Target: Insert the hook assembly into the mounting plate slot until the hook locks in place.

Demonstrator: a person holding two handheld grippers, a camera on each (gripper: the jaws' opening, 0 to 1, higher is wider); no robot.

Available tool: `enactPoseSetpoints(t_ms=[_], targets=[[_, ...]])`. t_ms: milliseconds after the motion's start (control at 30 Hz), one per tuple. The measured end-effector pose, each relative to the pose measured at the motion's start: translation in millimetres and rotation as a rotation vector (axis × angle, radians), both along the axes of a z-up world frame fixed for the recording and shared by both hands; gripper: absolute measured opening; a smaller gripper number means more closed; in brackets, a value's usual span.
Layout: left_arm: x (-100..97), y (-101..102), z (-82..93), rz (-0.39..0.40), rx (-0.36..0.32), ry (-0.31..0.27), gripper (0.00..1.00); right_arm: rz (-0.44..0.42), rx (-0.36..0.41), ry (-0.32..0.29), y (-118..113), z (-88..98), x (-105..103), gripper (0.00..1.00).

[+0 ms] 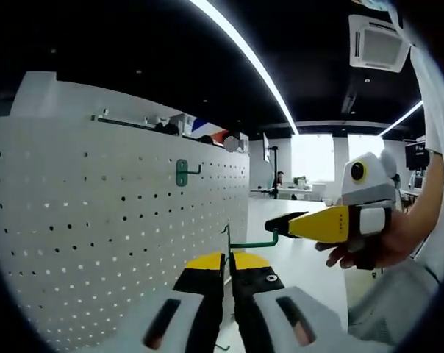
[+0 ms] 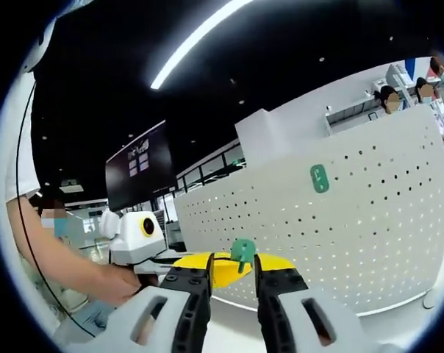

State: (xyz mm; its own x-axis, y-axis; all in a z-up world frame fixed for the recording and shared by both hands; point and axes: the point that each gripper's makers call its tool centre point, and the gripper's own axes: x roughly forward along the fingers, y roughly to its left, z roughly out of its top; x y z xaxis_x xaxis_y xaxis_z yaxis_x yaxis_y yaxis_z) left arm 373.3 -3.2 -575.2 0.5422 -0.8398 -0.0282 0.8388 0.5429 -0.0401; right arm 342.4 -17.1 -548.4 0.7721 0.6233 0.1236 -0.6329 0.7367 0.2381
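Both tongs pinch one green hook point(image 1: 253, 242): left tongs point(image 1: 228, 259), right tongs point(image 2: 234, 266), beside the pegboard point(image 1: 97, 220).

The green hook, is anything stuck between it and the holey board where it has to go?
Nothing visible. The hook is pinched by both grippers, the left gripper and the right gripper, just off the board. Another hook already hangs higher up, out of the way.

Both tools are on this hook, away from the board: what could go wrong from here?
The green hook is pinched between the left tool and right tool; uneven pull may twist it loose. It hangs off the pegboard, so it may miss the holes or crowd the mounted hook.
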Motion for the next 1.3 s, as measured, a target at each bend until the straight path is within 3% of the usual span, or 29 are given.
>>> enactPoseSetpoints(t_ms=[467,1300], targets=[[2.3,0.8,2.7,0.009,-0.012,-0.003,0.02,-0.014,-0.006,0.012,9.1,-1.7,19.5,0.14],[1.8,1.9,4.2,0.020,-0.009,-0.010,0.02,-0.011,-0.020,0.033,16.1,-7.9,28.1,0.04]])
